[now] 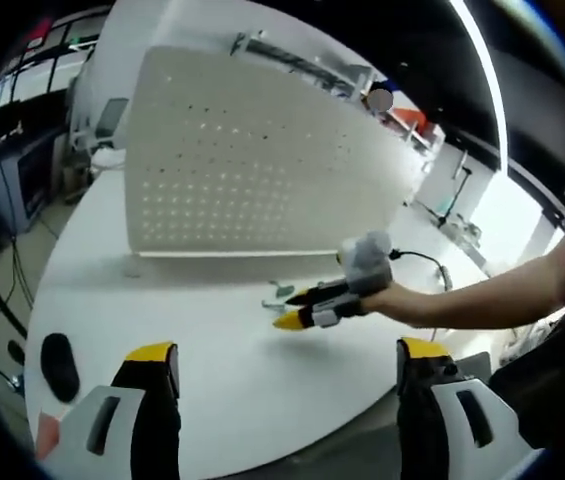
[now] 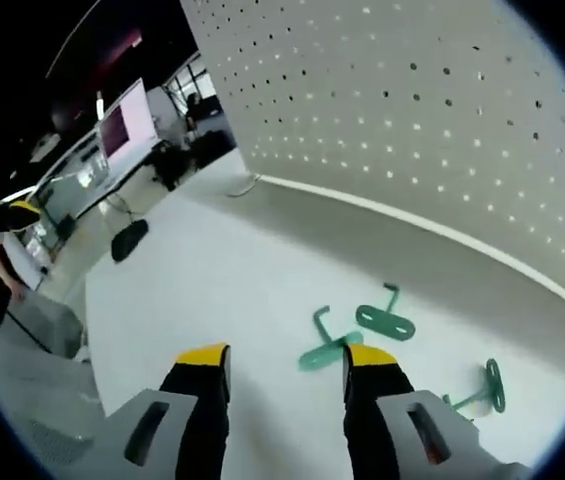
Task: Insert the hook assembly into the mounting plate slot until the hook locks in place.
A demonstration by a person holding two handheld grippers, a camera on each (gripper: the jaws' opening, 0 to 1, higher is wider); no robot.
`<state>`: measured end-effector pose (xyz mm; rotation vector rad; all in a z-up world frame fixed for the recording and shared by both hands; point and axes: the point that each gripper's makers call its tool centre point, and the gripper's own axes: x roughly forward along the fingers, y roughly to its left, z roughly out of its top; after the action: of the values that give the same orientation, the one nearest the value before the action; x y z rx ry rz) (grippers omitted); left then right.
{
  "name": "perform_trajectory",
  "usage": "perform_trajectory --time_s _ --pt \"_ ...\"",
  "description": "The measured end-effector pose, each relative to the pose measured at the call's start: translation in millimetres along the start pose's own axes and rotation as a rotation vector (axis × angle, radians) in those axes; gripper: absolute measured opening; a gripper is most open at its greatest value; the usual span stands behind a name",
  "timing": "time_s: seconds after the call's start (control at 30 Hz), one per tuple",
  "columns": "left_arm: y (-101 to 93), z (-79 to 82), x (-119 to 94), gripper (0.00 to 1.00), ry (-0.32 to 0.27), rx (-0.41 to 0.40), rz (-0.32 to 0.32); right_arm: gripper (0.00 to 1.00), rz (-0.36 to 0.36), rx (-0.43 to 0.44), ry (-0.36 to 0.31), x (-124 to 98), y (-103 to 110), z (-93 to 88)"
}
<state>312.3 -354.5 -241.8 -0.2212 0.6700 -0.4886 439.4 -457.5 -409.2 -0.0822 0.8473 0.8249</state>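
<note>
The right gripper [image 2: 284,365] has its jaws apart and holds nothing. They stand low over the bench [image 2: 212,290]. One green hook [image 2: 320,350] lies just ahead, between the jaw tips, touching or partly under the right-hand tip. A second green hook [image 2: 386,320] lies just beyond the right-hand jaw tip. A third green hook [image 2: 484,390] lies well off to the right of that jaw. The perforated mounting plate [image 2: 442,110] stands upright farther ahead, across the top of this view.

The left gripper [image 1: 287,358] also has its jaws spread wide and empty. They are held back near the bench edge, well short of the plate [image 1: 252,160]. In the left gripper view, the right gripper [image 1: 307,310] is ahead, between the two jaws.

Risks from this position:
- The nearest hook sits off-centre toward one jaw. Closing may pinch only its edge and flip or push it.
- Two hooks lie close together. A sweep could knock the second one.
- A thin flat piece on a smooth bench can slide instead of lifting.
- A skewed grasp would likely misalign the hook with the plate holes.

Limits of the views:
- Which end of each hook is the insert tab cannot be made out.
- The near hook's end is hidden by the jaw tip.
- No distinct slot can be told from the plate's holes.
- The dark object [image 1: 59,362] on the bench left of the left jaw cannot be identified.
</note>
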Motion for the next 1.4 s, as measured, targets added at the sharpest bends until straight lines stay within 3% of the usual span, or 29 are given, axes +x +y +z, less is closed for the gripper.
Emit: perform_trajectory --time_s 0.27,0.67,0.83,1.4 --pt "5.0 -1.1 1 0.91 0.005 -0.01 0.006 0.32 -0.063 -0.04 0.013 6 -14 0.7" --pt "8.5 -3.8 6 0.91 0.014 -0.022 0.001 0.05 -0.12 -0.139 0.027 6 -37 3.2" --pt "8.4 -4.2 7 0.91 0.017 -0.022 -0.001 0.0 -0.143 -0.142 0.012 2 -45 7.0" --pt "7.3 1.1 6 0.91 0.007 -0.014 -0.003 0.0 -0.14 -0.149 0.023 3 -44 7.9"
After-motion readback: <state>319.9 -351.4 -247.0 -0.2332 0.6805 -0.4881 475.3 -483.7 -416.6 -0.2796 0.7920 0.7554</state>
